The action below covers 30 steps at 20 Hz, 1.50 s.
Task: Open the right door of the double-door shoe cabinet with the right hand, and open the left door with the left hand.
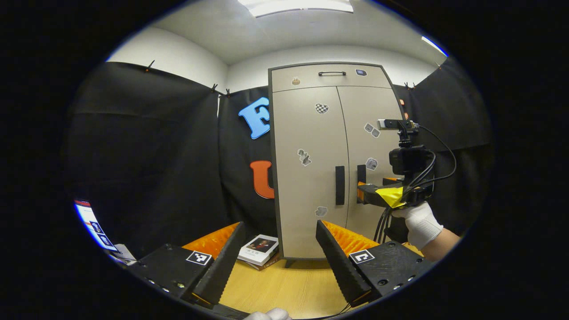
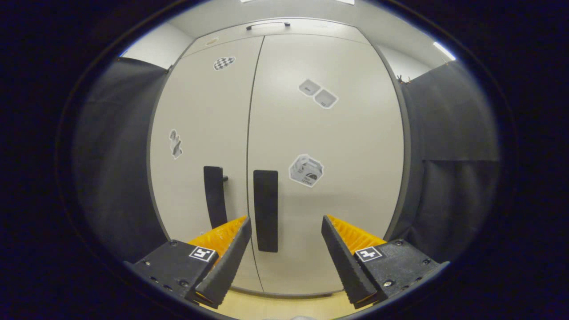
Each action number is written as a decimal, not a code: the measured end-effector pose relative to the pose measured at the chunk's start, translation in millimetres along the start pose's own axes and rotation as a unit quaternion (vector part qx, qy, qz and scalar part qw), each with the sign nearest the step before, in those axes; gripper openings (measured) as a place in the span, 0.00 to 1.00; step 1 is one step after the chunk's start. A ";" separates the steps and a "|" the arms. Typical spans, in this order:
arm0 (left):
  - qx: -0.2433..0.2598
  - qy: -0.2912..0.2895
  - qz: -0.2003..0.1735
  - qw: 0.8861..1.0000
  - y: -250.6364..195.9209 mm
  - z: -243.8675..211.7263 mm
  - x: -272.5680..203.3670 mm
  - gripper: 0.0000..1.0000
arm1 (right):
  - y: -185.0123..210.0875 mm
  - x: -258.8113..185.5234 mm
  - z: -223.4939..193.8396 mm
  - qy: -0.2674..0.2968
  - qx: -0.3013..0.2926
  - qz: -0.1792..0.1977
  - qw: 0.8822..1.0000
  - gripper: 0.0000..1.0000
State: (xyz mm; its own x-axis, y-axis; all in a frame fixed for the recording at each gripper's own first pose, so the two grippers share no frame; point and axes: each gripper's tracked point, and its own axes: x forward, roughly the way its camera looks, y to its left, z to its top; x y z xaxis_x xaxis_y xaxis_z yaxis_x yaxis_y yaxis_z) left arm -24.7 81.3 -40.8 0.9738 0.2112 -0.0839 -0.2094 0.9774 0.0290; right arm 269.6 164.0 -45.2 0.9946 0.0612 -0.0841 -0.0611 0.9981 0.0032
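Two doors shut on shoe cabinet [image 1: 306, 178]; right gripper [image 2: 284, 258] spread wide, right handle [image 2: 266, 211] at its 11 o'clock, left gripper [image 1: 275, 262] likewise released; risk: fingers closing beside handle, missing it.

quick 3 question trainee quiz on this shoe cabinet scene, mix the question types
1. True or false: both doors of the shoe cabinet are closed.
2. Which is nearer the right door handle? A) left gripper B) right gripper
3. Fill in: beside the cabinet's foot, on the wooden floor, lie some ____.

Key
1. True; neither door stands ajar.
2. B; its open fingers sit around the handle's lower end, not yet closed on it.
3. Books.
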 end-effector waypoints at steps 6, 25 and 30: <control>0.003 0.010 0.025 1.000 16.8 -9.2 12.9 0.96 | 12.9 34.5 0.7 0.012 0.010 0.011 1.000 0.84; -0.012 -0.002 0.025 1.000 24.9 -5.2 9.4 0.96 | 20.3 17.3 -3.3 0.026 0.021 0.049 0.998 0.17; -0.007 -0.012 0.013 1.000 19.7 -1.1 -16.4 0.96 | 15.7 -8.2 -4.8 0.027 0.016 0.058 0.998 0.16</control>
State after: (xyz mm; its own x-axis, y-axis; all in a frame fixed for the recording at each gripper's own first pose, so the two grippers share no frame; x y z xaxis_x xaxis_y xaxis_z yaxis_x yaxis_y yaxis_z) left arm -44.9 97.1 -39.9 0.9698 0.2365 -0.0590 -0.2359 0.9716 0.0174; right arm 260.0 179.2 -49.2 0.9752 0.1761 -0.1343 -0.1713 0.9841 0.0470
